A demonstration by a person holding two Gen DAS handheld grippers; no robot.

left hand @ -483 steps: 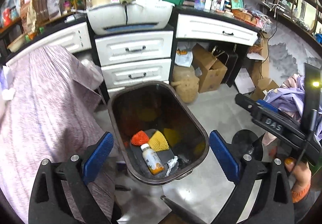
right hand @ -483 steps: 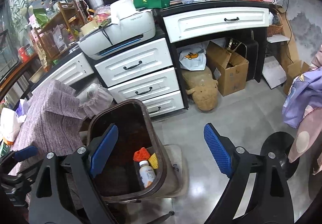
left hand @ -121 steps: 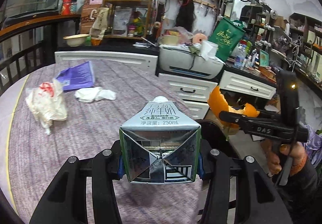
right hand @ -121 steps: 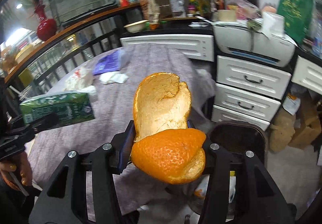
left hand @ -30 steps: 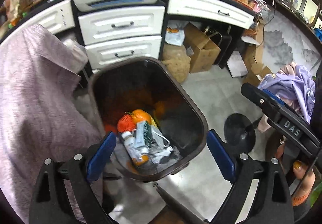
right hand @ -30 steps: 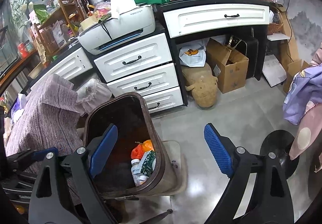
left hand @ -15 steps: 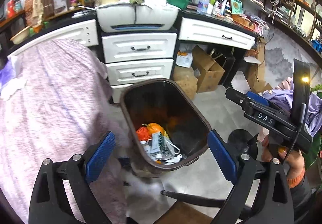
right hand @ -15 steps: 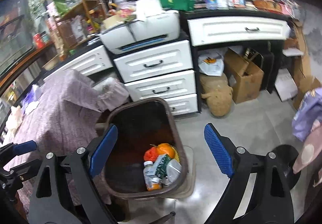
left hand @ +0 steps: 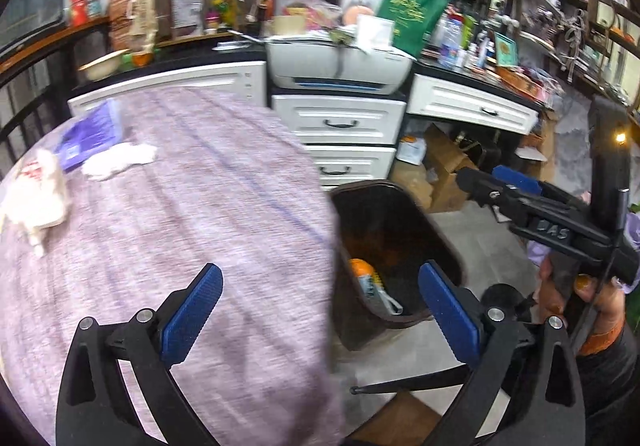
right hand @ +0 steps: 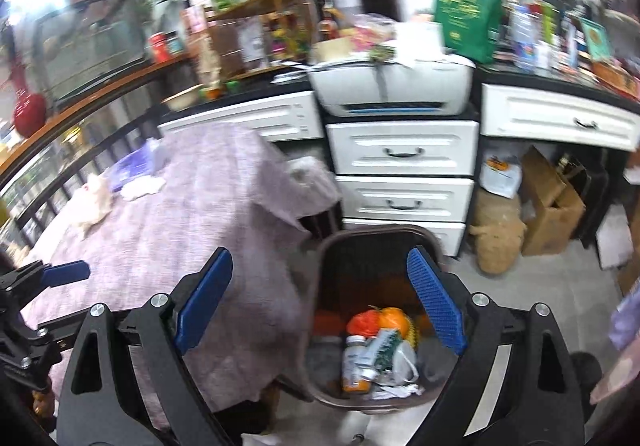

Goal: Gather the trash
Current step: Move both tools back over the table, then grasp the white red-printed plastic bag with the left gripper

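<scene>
Already the bin (right hand: 384,246) holds a fair load: in the right wrist view I see an orange peel (right hand: 394,316), a red-orange net (right hand: 362,324), a small bottle (right hand: 354,360) and a green carton (right hand: 382,352) piled at its bottom. It stands on the floor just beside the hanging edge of the purple tablecloth (left hand: 180,205), in front of the white drawers (right hand: 404,173).

What remains lies well apart from it, at the far side of the table: a crumpled white tissue (left hand: 118,159), a purple packet (left hand: 86,135) touching it, and a pale plastic bag (left hand: 38,195) nearer the edge.

My left gripper (left hand: 320,320) hangs over the table's near edge with its blue pads spread wide and nothing between them. My right gripper (right hand: 320,300) is likewise released and empty, poised between table and bin.

So I judge I am between drops, at the start of another fetch. The next move calls for carrying both grippers across the cloth to the far pieces. The tissue and bag are limp, so I expect to need a low pinch.
</scene>
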